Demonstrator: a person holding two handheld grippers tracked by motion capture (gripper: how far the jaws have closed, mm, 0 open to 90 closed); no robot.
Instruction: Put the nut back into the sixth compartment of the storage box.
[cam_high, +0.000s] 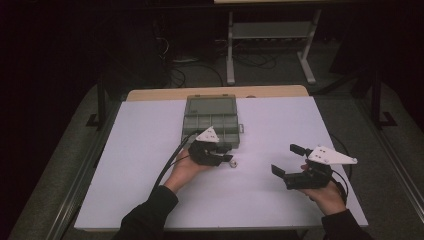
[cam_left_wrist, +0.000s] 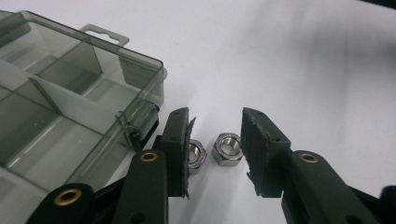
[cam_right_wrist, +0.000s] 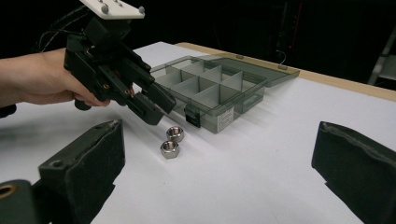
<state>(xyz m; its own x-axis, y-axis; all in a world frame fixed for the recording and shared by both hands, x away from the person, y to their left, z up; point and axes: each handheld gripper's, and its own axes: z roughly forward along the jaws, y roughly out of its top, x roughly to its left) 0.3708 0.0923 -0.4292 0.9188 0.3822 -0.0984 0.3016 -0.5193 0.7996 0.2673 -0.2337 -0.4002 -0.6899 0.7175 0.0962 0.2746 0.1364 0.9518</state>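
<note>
Two nuts (cam_left_wrist: 227, 149) are being approached on the white desk (cam_high: 280, 120) by the left gripper (cam_left_wrist: 217, 140), its fingers (cam_left_wrist: 259, 149) being held spread, one nut between them and the other half hidden behind the left finger. The nuts are lying side by side, just beside the front corner of an open divided box (cam_high: 211, 119). The right gripper (cam_high: 286, 161) is being held well apart at the desk's right, fingers spread wide with nothing between them.

A white-topped table (cam_high: 140, 165) with a wooden far edge; beyond it, a grey metal stand (cam_high: 272, 31) and floor cables (cam_high: 197, 67).
</note>
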